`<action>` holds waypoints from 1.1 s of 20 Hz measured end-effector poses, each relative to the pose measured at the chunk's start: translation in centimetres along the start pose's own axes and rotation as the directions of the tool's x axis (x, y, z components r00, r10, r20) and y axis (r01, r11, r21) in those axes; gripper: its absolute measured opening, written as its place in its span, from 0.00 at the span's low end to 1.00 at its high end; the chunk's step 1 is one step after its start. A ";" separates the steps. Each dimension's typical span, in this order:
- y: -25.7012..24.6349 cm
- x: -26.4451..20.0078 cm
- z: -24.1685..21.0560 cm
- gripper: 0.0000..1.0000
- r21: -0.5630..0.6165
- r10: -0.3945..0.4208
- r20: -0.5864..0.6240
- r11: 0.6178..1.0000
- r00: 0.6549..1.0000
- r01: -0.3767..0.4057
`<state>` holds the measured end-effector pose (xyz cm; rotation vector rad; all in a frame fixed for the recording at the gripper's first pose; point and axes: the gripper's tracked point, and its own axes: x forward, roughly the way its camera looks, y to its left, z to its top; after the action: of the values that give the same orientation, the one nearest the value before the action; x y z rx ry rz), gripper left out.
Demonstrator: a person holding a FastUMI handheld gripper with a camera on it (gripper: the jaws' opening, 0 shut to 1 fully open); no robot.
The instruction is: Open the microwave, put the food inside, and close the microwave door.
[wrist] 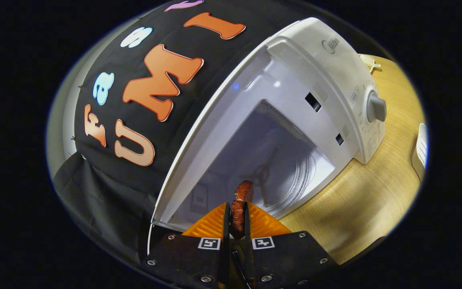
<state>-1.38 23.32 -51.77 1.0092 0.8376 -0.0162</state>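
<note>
My gripper (237, 216) is shut on a reddish-brown piece of food (240, 200), which stands up between the two fingers and pokes out past their tips. Just ahead stands the white microwave (327, 72) with its door (203, 136) swung open to the left. The food sits at the mouth of the cavity, over the front of the glass turntable (295, 176). Its reflection shows on the cavity's back wall. The whole scene looks tilted.
The microwave rests on a wooden table (359, 200). A grey knob (375, 107) sticks out of its control panel on the right. A small white object (421, 150) lies near the table's right side. Black cloth hangs behind and left of the door.
</note>
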 end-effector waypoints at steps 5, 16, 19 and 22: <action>0.8 2.8 -0.7 0.14 0.016 -0.017 0.042 1.000 0.999 0.017; 0.0 6.3 -0.6 0.18 -0.080 -0.079 0.135 0.993 0.988 0.091; -1.0 6.0 -0.5 0.57 -0.147 -0.113 0.133 0.980 0.985 0.132; -1.2 4.9 0.1 0.96 -0.201 -0.122 0.148 0.968 0.981 0.151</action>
<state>1.64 24.30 -55.65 0.7407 0.7665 -0.1103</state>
